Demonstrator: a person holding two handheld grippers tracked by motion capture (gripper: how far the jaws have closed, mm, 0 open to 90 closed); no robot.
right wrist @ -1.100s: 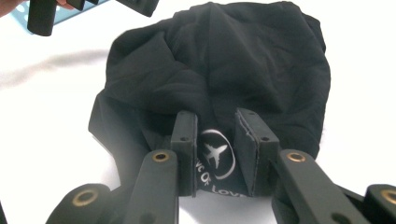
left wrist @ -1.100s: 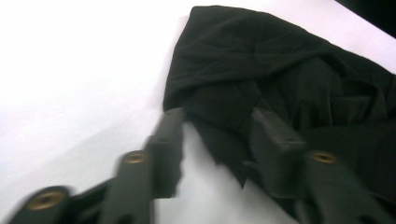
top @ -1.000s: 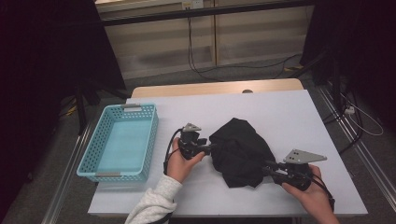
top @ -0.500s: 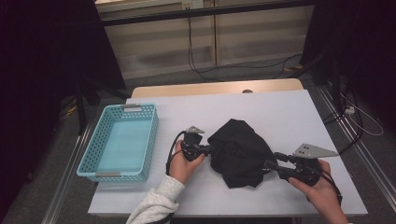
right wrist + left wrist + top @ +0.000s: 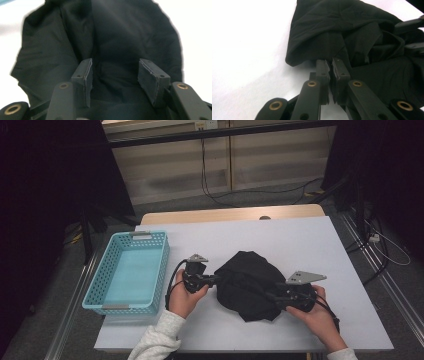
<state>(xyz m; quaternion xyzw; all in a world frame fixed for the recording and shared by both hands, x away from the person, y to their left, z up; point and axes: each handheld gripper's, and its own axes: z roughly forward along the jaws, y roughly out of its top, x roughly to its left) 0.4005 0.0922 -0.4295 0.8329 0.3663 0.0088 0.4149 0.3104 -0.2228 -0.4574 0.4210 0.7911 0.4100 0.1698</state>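
high: overhead, forward-down | gripper views: close – share black cloth (image 5: 250, 285)

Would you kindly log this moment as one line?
left gripper: shut on black cloth edge | right gripper: jaws opening, over cloth, no grip | basket: empty

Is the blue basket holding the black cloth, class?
No: the blue basket has nothing inside, and the black cloth lies on the table beside it.

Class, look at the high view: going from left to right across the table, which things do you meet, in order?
Blue basket → left gripper → black cloth → right gripper.
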